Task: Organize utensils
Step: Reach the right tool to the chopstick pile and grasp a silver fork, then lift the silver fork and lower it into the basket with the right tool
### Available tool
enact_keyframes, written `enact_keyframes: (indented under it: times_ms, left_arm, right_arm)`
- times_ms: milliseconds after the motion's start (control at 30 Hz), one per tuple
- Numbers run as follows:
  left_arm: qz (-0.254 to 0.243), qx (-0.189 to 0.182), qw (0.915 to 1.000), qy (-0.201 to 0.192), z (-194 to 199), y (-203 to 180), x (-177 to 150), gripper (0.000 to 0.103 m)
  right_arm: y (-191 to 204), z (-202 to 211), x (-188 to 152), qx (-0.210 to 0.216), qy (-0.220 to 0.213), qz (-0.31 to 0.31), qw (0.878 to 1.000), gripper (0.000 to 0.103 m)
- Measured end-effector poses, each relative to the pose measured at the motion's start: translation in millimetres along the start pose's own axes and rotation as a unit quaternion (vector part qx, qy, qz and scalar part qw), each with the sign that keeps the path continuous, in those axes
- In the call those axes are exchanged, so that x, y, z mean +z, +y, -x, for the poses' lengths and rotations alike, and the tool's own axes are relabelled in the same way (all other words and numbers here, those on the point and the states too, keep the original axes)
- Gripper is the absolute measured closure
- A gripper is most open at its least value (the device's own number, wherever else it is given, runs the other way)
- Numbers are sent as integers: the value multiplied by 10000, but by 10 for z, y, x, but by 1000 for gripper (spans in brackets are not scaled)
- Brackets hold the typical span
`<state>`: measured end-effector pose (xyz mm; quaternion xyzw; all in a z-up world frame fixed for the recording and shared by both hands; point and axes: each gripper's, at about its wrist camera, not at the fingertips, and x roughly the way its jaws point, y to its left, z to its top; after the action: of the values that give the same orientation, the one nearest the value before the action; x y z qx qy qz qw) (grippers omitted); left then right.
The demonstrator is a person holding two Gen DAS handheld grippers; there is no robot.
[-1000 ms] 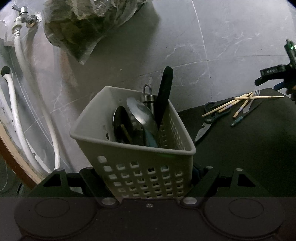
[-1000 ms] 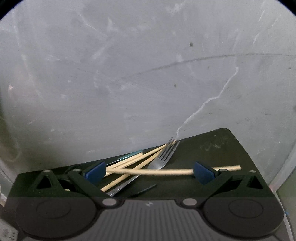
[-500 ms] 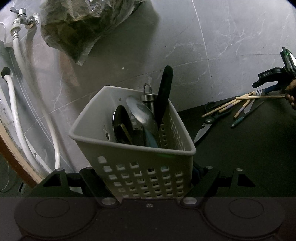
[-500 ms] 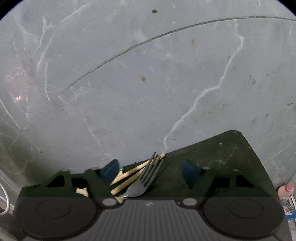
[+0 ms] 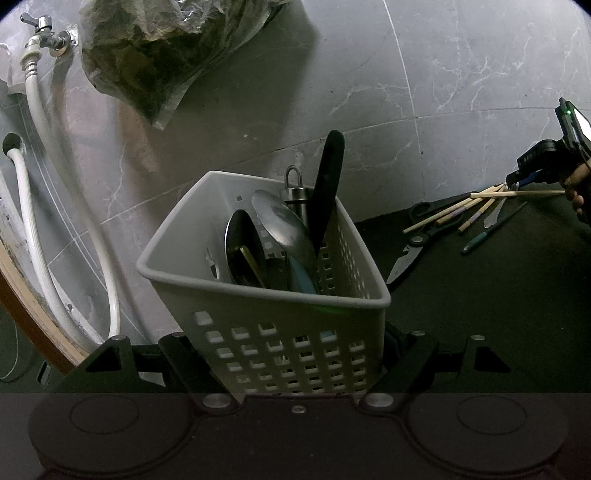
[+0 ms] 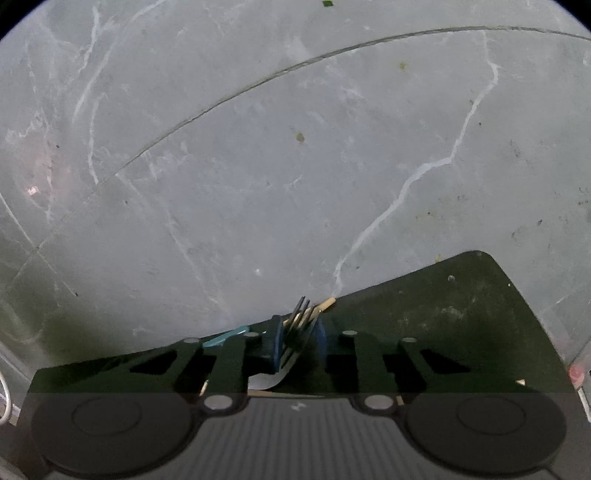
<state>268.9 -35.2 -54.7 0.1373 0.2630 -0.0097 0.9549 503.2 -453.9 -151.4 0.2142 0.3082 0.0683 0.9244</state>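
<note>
A grey marble-veined tiled floor (image 5: 461,74) with thin dark grout lines fills the scene under dim, cool light. A crumpled clear plastic bag of dark green stuff (image 5: 166,48) lies on it; left of the bag, a chrome tap (image 5: 44,31) feeds white flexible hoses (image 5: 40,206) curving downward. Right of the bag, well apart, lies a dark green mat (image 5: 480,295).

No text, label, brand or number can be read in either view. The right gripper (image 5: 517,176), seen far off at the edge of the left wrist view, bears a small pale marking on its dark body, too small and blurred to make out. A faint pale mark sits on the ribbed housing at the bottom of the right wrist view; it is not legible.
</note>
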Motion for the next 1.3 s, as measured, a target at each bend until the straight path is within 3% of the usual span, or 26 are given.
enact_keyframes:
  times_ms: [167,700,967,1300]
  left_arm:
    - [20,-4,10000,-5,-2,-2,0,20]
    - [-31,-145,9998,-93,0,71,-52,20]
    - [-98,-289,9994,-166,8,132,-77,20]
    - [-119,-482,9983,-318,1,219,-138,20]
  right_arm:
    - [25,38,-61,47,-116,-301,9995,94]
    - [653,426,-450,556,-408,-537,9962,101]
    - [1097,659,-460,739,-579,-102,9955,102]
    - [1688,1223,-374,952,-1106,488,9881,102]
